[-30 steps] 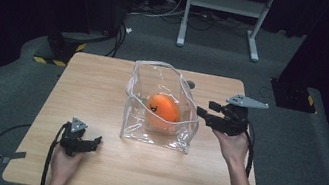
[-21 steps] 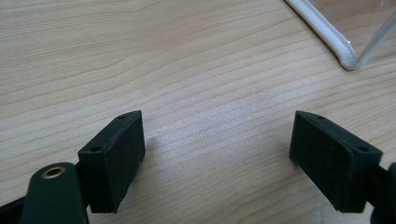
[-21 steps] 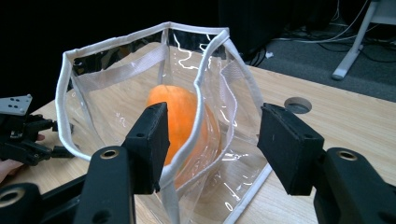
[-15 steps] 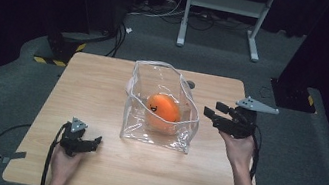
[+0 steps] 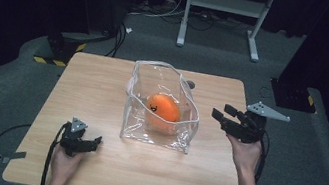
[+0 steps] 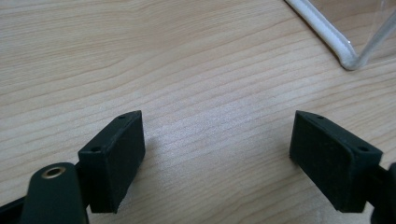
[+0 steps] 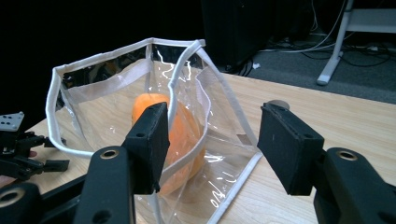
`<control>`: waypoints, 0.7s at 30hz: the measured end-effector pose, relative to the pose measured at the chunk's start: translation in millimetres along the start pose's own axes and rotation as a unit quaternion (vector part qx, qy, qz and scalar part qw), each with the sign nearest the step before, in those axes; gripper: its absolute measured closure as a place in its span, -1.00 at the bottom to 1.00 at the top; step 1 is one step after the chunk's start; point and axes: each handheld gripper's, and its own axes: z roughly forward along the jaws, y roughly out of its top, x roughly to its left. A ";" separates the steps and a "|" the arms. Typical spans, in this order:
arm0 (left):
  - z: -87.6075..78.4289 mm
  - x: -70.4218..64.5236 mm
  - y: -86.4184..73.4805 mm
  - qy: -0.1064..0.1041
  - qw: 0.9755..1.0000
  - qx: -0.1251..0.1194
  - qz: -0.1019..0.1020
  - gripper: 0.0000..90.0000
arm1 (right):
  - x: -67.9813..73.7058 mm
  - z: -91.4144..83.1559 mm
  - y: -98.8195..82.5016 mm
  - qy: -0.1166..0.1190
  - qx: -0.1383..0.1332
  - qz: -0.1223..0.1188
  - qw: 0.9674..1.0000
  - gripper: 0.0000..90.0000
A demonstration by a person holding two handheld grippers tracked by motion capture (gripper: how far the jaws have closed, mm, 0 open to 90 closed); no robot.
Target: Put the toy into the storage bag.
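Orange toy (image 5: pixel 163 108) sitting inside clear bag (image 5: pixel 155 136). Right claw (image 5: pixel 223 116) hovering beside bag, spread, empty; next: grasping rim. Left claw (image 5: pixel 93 141) resting on bench (image 5: pixel 97 86), spread.

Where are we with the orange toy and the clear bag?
Done: the orange toy sits inside the clear bag on the table. In hand: nothing; the right gripper is open beside the bag, the left gripper open near the table's edge. Left: perhaps closing the bag.
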 end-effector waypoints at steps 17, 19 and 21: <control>-0.1 0.0 0.0 0.000 1.000 0.000 0.000 -0.60 | -10.0 -15.8 -17.2 -0.012 -0.019 0.020 1.000 -0.05; 0.0 0.0 0.0 0.000 1.000 0.000 0.000 -0.60 | -11.2 -17.2 -19.5 -0.014 -0.020 0.022 0.999 -0.05; 0.0 0.0 0.0 0.000 1.000 0.000 0.000 -0.60 | -12.9 -18.2 -22.3 -0.015 -0.021 0.027 0.999 -0.05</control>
